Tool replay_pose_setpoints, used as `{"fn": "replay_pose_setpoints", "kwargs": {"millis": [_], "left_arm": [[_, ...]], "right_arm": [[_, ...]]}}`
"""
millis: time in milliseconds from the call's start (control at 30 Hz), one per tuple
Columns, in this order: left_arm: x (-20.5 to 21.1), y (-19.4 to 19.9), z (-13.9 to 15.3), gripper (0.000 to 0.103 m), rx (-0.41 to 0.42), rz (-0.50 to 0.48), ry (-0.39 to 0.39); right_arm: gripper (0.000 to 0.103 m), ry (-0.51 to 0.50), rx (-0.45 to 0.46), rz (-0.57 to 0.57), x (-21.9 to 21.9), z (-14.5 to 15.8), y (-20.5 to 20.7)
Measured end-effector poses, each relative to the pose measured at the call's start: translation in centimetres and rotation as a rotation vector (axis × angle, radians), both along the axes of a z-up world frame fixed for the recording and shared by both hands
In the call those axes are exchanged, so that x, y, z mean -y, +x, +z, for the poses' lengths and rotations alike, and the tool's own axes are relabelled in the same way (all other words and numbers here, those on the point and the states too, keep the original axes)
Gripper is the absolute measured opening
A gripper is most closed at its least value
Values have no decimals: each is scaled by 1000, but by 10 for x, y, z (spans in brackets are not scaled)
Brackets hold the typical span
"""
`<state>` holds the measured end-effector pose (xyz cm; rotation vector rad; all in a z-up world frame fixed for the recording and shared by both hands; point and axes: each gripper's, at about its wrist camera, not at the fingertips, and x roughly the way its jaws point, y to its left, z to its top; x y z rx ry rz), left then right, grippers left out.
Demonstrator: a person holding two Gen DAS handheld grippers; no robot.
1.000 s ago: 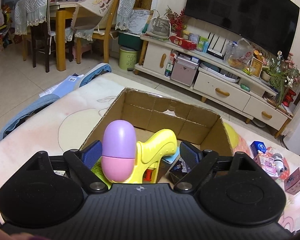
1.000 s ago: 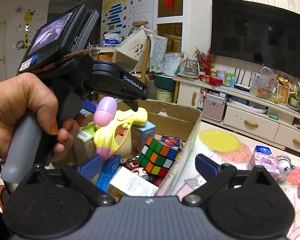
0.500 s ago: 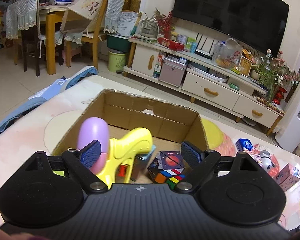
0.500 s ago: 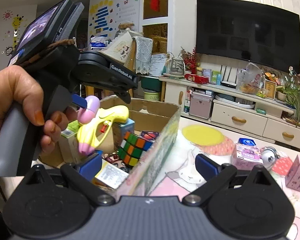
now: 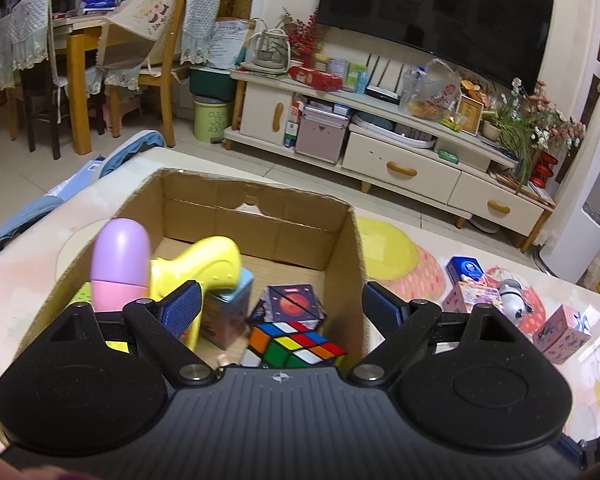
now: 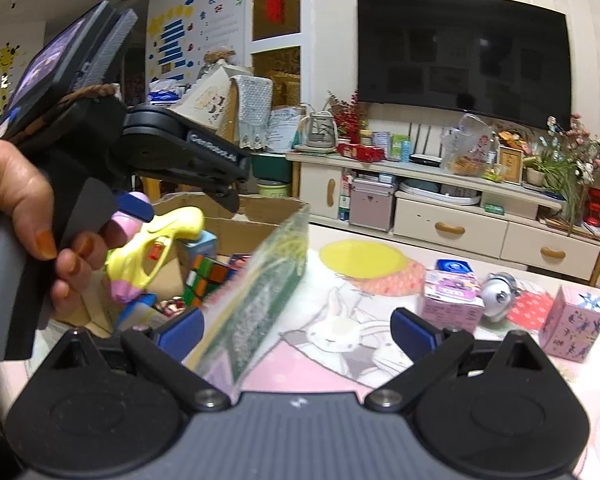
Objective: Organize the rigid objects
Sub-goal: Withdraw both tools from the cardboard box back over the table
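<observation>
A cardboard box (image 5: 340,232) stands on the table and holds a yellow toy gun with a purple-pink capsule tank (image 5: 120,264), a Rubik's cube (image 5: 296,344), a blue carton (image 5: 228,312) and a small planet-print box (image 5: 294,304). My left gripper (image 5: 280,308) hovers open over the box, empty, with the toy gun just outside its left finger. My right gripper (image 6: 296,324) is open and empty, over the box's right wall (image 6: 260,292) and the table. The toy gun (image 6: 156,248) and cube (image 6: 208,276) also show in the right wrist view, below the hand-held left gripper.
To the right of the box lie a pink carton (image 6: 452,296), a blue-topped box (image 5: 466,270), a small round silver toy (image 6: 498,296) and a pink cube box (image 6: 574,328) on the rabbit-print table cover (image 6: 340,332). A TV cabinet (image 5: 400,160) stands beyond.
My left gripper has let go of the toy gun and shifted right; the gun now rests in the box. My right gripper has moved right, away from the box interior.
</observation>
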<state>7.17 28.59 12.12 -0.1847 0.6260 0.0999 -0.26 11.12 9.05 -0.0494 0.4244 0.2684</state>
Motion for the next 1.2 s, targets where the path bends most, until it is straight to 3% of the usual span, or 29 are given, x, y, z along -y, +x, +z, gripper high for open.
{"fn": "replay_pose_setpoints", "kwargs": {"millis": [600,1200], "left_arm": [[10,7,-9,103,0,-115,62],[22,4,-16,103,16,-230,119]], "right_arm": [[99,34,-21,-207,79,-19,11],[102,-33,4,-464,168,-47,49]]}}
